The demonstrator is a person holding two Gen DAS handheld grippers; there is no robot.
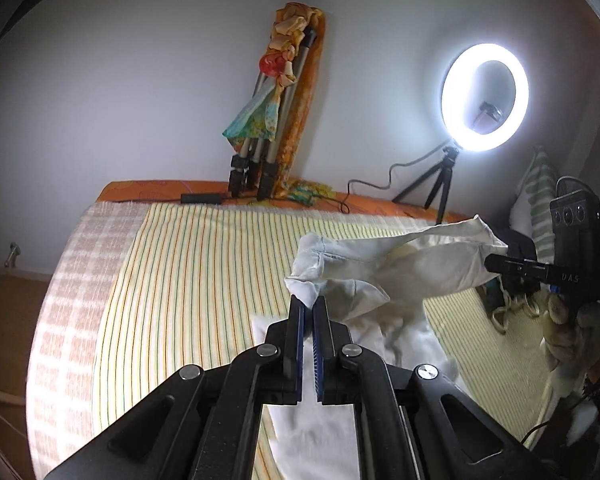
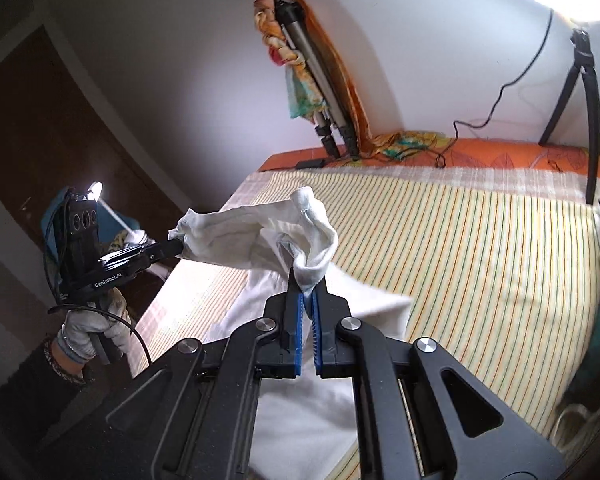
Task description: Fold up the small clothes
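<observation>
A small white garment [image 1: 384,268] hangs in the air above the striped bed cover [image 1: 188,272], stretched between both grippers. My left gripper [image 1: 309,307] is shut on one corner of it. The right gripper [image 1: 500,264], held by a gloved hand at the right edge, pinches the other corner. In the right wrist view my right gripper [image 2: 307,289] is shut on the white garment [image 2: 260,236], and the left gripper [image 2: 176,247] grips its far end at the left. The garment's lower part droops onto the bed below the jaws.
A folded tripod [image 1: 268,120] wrapped in coloured cloth leans on the wall at the bed's far edge. A lit ring light [image 1: 485,98] on a small tripod stands at the back right, its cable trailing over the orange sheet [image 1: 148,190]. A dark door [image 2: 40,128] is left.
</observation>
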